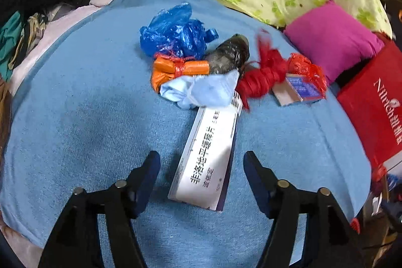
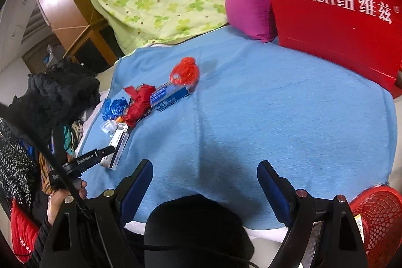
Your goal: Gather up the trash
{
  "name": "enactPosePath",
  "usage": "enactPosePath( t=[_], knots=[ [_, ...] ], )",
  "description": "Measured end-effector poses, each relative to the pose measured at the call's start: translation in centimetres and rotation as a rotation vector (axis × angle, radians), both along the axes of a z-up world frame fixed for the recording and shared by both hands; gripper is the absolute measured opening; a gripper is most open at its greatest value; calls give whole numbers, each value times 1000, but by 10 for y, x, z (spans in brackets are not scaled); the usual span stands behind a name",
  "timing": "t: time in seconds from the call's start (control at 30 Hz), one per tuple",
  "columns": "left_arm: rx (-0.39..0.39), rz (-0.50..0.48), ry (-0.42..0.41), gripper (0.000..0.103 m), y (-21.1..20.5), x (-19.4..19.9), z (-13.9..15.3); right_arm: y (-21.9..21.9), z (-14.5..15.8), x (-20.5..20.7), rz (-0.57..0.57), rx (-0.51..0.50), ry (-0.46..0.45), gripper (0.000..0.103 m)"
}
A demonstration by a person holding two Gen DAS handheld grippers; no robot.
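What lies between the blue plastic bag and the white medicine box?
In the left wrist view, an orange bundle and a pale blue wad lie between the blue plastic bag and the white medicine box.

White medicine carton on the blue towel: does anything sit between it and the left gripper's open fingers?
Nothing visible does. The white medicine carton lies with its near end between the open left gripper fingers; the crumpled pale blue tissue overlaps only its far end.

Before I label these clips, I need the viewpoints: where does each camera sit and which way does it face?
Left wrist: on the left tongs, looking down at a white box and the trash pile; only its fingers show.
Right wrist: on the right tongs, facing the blue towel; the left tongs and a hand show.
Shared: box, towel, red bag.
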State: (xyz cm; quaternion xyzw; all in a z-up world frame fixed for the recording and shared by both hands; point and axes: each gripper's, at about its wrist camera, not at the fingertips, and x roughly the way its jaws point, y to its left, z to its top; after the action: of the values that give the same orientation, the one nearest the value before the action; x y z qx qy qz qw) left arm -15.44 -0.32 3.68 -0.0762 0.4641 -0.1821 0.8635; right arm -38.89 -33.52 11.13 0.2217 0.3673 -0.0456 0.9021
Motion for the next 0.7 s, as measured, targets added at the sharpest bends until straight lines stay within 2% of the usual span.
enactPosePath(
  t=[0.13,0.2,0.23,0.27,0.3,0.37,0.4,0.5,0.6,0.7],
  knots=[
    [35,-40,-36,73,-15,0,10,4,-3,3,12,3,6,87],
    [102,-77,-42,73,-32,2,6,3,-4,2,10,8,6,87],
    [139,-103,-26,64,-43,8,-3,1,-5,2,7,13,6,87],
    [155,-115,-8,43,-47,11,-9,1,-5,2,5,16,6,87],
    [144,-121,17,44,-50,18,-14,0,-5,1,3,18,3,87],
    [89,-151,-24,44,-50,13,-4,-3,-4,-2,0,17,-2,87],
    [56,-177,-65,44,-50,5,7,-5,-5,-3,-6,18,-2,87],
    [29,-207,-177,44,-50,-14,37,-11,-10,0,-20,38,12,87],
    [11,-165,-260,44,-42,-15,54,-10,-11,8,-17,75,14,87],
    [-13,-117,-249,44,-28,-4,52,1,-5,20,12,52,3,87]
  ],
)
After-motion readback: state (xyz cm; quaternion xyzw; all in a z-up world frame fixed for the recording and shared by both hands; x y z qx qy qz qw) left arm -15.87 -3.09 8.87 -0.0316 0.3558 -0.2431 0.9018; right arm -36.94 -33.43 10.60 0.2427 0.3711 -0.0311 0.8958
